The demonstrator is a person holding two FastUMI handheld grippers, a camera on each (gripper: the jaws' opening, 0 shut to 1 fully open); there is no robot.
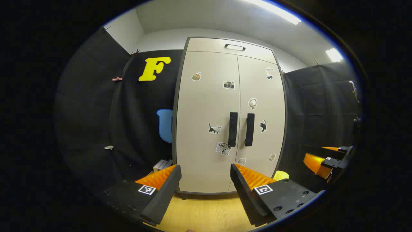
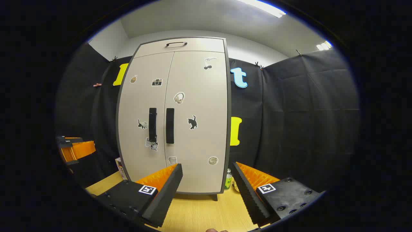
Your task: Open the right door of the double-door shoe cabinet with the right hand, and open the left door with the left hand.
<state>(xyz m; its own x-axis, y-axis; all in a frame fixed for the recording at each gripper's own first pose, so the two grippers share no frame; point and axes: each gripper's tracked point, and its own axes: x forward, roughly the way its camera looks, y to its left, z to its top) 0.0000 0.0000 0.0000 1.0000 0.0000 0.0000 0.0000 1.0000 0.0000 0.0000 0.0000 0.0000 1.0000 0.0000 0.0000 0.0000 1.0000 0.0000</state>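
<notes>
Shoe cabinet [image 1: 225,112]: upright on desk [image 1: 206,209], both doors closed, handles [image 1: 232,129] side by side at centre seam. Left claw [image 1: 206,180] and right claw [image 2: 207,180]: fingers apart, holding nothing, short of cabinet. Small bottle [image 2: 228,178], possibly, beside cabinet's right foot.

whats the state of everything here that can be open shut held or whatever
left door of the tall beige double-door shoe cabinet: shut, black bar handle untouched
right door of the cabinet: shut, black bar handle untouched
top beige drawer with black handle: shut
left tool: open, holding nothing, short of the cabinet
right tool: open, holding nothing, short of the cabinet
</notes>
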